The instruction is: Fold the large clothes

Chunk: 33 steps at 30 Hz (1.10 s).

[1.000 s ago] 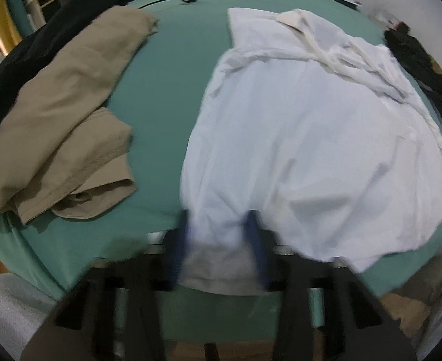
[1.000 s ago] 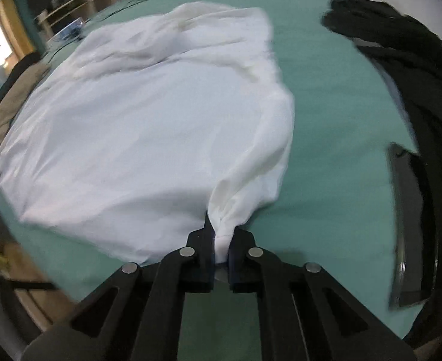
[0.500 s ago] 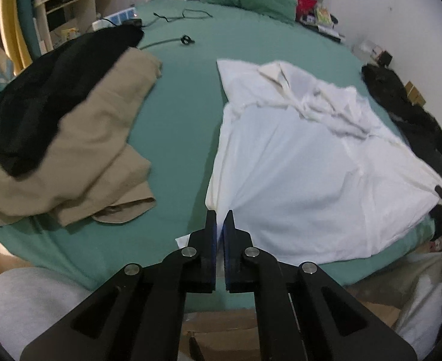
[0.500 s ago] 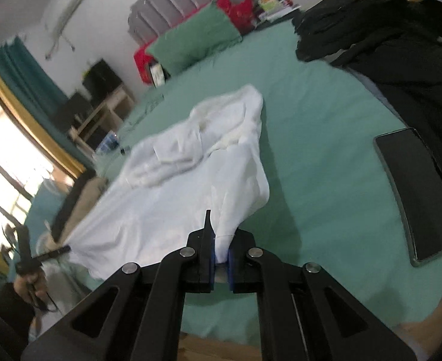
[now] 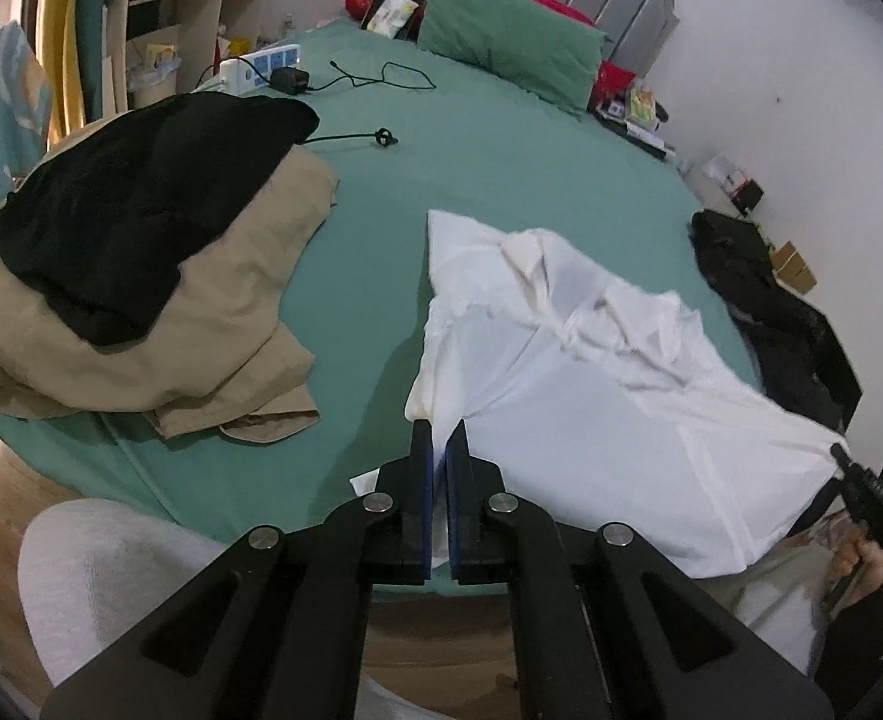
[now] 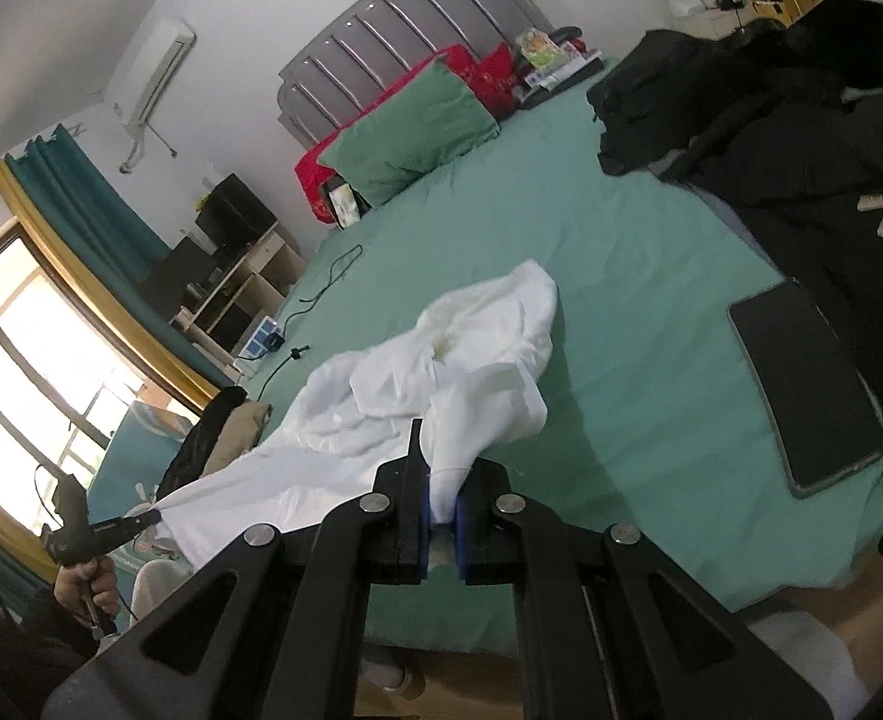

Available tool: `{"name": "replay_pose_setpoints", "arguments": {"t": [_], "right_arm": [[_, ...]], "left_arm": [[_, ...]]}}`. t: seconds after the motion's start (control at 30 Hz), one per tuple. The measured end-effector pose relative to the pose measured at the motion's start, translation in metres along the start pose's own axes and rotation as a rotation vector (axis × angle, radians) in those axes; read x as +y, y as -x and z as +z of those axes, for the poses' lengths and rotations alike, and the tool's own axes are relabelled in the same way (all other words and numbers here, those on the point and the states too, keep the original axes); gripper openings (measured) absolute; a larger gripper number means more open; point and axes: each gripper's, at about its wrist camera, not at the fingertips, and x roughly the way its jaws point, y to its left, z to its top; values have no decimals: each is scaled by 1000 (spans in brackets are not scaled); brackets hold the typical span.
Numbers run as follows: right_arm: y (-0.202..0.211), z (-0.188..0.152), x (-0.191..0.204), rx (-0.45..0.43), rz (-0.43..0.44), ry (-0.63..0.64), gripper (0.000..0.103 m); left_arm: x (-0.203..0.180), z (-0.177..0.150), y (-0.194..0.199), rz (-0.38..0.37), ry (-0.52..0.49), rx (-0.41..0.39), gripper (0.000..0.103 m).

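A: Shirt (image 5: 609,396): white, lying on the green bed (image 5: 501,138), collar end toward the pillow (image 5: 507,54), hem at the near edge and lifted off the sheet

B: Why is the hem raised?

A: Each hem corner is clamped. The left gripper (image 5: 439,450) has its jaws closed on one corner; the right gripper (image 6: 441,483) has its jaws pinched on a bunch of cloth at the other. Holding both corners keeps the hem taut between them, so it can probably be carried toward the collar as one straight edge

B: Obstructions?

A: The tan and black clothes (image 5: 129,276) lie well apart to the left; the tablet (image 6: 801,384) sits near the shirt on the right. Both are outside the fold path
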Motion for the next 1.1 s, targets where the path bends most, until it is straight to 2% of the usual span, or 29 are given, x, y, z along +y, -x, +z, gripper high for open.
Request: {"name": "replay_pose_setpoints", "arguments": {"t": [0.13,0.23,0.43,0.63,0.77,0.9,1.1], "right_arm": [[-6,12,-1,-19,6,0,6],[-17,25,-5,-29,1,0,6],[-42,61,-9,-56,-45,14,6],[-88,101,-11,-40,-107,75,6],[-123,123,-18,-28,-122,91,6],[-163,138,-28,-17,-201,147,6],[-217,139,-32,27,-338,261,6]], "left_arm": [[2,13,-3,-11,20,-18,4],[-5,27,-7,26,-15,-51,4],[-16,63,-25,48,-39,-97,4],[-21,97,-59,52,-24,-113,4],[-24,117,-86,83,-40,-125,4],[-27,137,-117,104,-54,-120,4],[-37,161,-163,156,-100,-111,4]]}}
